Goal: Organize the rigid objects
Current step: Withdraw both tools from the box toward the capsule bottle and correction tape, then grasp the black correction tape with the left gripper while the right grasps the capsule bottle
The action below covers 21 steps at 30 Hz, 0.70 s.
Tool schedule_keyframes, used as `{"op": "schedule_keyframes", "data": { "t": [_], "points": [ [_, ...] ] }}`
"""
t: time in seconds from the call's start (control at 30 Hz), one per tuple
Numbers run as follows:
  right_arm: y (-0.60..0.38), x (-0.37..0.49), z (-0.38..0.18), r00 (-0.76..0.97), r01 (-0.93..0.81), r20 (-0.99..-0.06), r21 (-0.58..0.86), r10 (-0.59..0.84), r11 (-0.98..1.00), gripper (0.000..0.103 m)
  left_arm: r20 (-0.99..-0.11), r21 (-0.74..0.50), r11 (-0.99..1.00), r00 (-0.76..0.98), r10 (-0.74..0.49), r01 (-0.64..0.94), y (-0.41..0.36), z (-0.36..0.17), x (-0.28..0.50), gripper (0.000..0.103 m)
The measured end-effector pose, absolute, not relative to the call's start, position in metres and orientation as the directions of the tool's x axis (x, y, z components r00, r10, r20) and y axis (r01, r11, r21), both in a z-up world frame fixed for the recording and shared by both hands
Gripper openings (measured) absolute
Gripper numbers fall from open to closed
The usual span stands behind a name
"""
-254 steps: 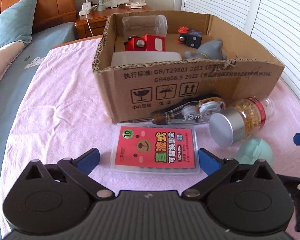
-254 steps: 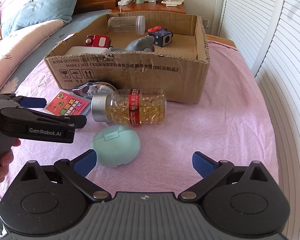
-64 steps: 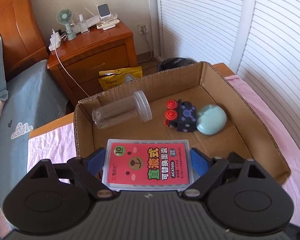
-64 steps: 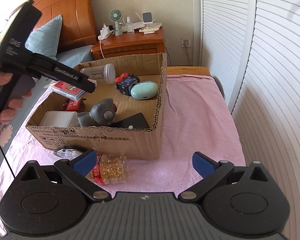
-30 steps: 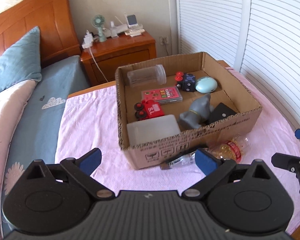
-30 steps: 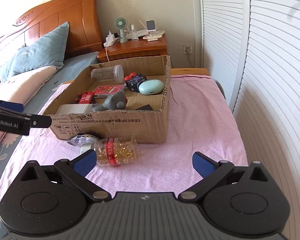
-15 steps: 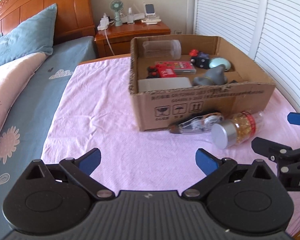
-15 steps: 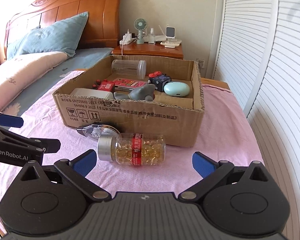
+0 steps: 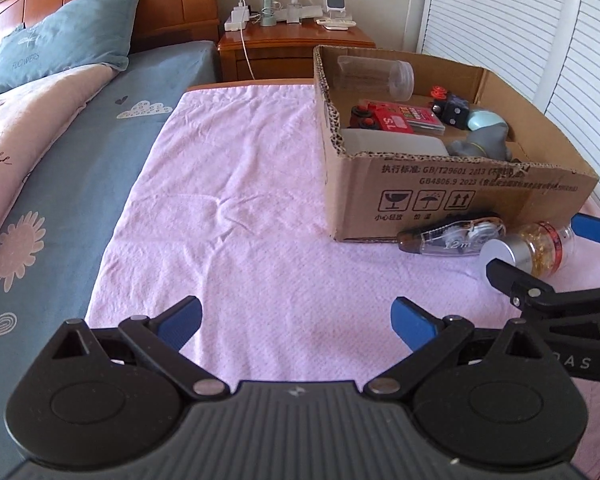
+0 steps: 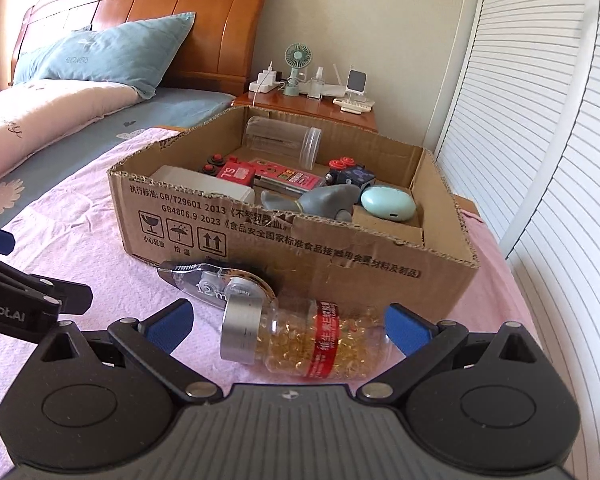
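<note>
left gripper (image 9: pixel 296 318) empty, spread | right gripper (image 10: pixel 288 324) spread astride capsule bottle (image 10: pixel 300 346) | bottle base hidden

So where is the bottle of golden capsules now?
In the right wrist view the capsule bottle lies on its side on the pink cloth, before the cardboard box, beside the correction tape.

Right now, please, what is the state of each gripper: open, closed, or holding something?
Left gripper: open, holding nothing, over the pink cloth.
Right gripper: open, not holding; the capsule bottle lies between its fingers.
</note>
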State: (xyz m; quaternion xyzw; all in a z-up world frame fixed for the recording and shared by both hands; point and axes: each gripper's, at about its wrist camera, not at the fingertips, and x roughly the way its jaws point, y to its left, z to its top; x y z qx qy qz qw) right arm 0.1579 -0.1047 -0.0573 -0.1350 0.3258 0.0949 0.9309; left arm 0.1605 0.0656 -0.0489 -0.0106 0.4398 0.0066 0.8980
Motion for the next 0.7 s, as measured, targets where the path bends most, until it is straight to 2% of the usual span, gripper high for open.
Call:
{"op": "schedule_keyframes", "data": {
  "t": [0.47,0.7],
  "points": [
    [-0.152,0.173,-0.069,0.733,-0.156,-0.680,-0.158,0.007,0.975,0.103,-0.796,-0.044,0.997,0.601,-0.069,0.057,0.038,-0.051,0.176,0.100],
    [-0.172,0.171,-0.083,0.701,-0.149,-0.713,-0.115,0.022,0.982,0.103,-0.771,-0.046,0.996,0.631,-0.084,0.078,0.020,-0.043,0.192,0.100]
  ]
}}
